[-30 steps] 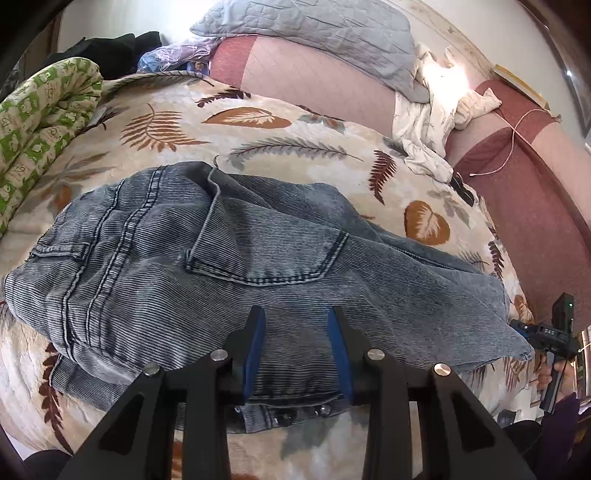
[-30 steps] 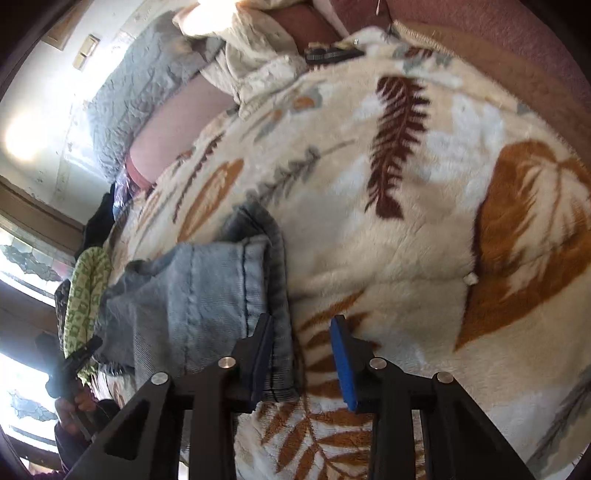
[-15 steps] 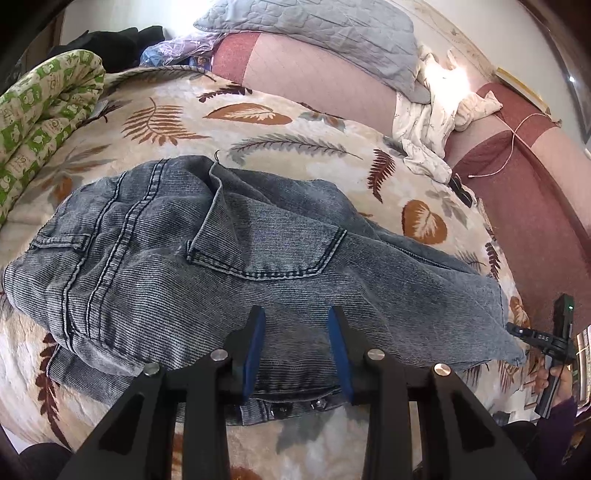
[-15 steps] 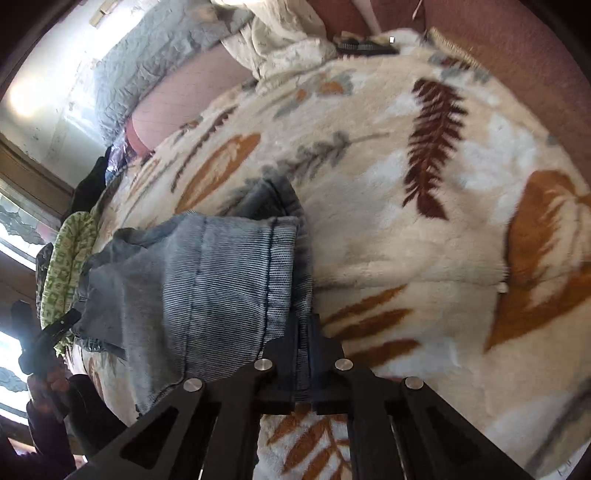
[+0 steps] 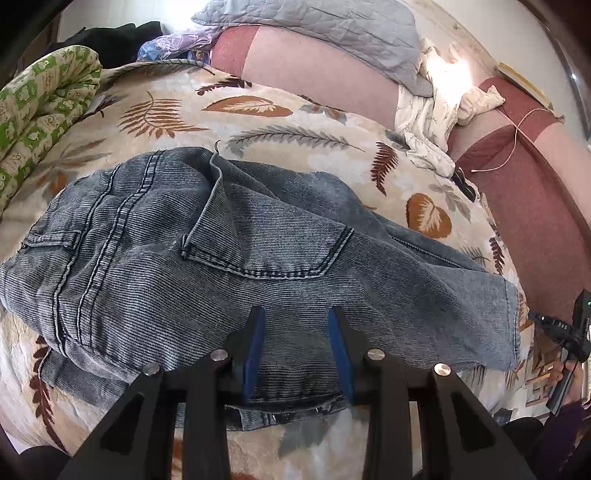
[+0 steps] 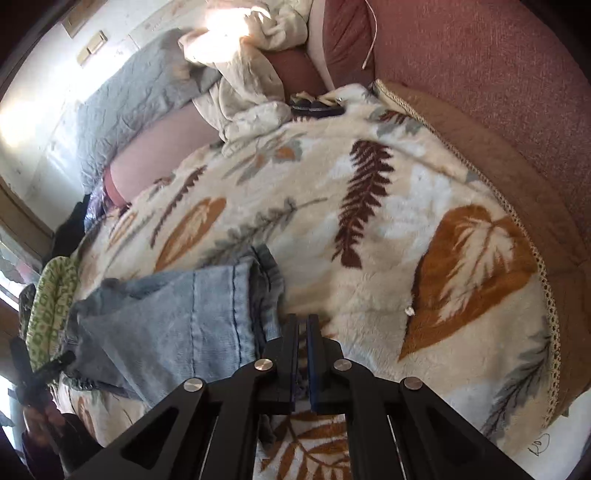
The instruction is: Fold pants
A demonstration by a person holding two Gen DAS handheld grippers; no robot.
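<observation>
Grey-blue denim pants [image 5: 221, 258] lie crumpled on a leaf-patterned blanket [image 5: 258, 122], back pocket up, waistband near the camera, legs running to the right. My left gripper [image 5: 295, 317] is open, its blue pads hovering over the waist area, holding nothing. In the right wrist view the pants [image 6: 177, 325] show their leg cuffs, and my right gripper [image 6: 303, 321] is shut on the hem of the leg cuff at its right edge, lifting it a little off the blanket [image 6: 406, 229].
A green-patterned quilt [image 5: 40, 107] lies at the left. A grey pillow [image 5: 325, 33], a white garment [image 5: 436, 110] and pink cushions [image 5: 535, 192] line the back. A dark remote [image 5: 466, 184] lies near the blanket's far right edge.
My right gripper closed on the leg hem and has drawn it up and toward the camera. My left gripper stayed open and shifted slightly back from the waist.
</observation>
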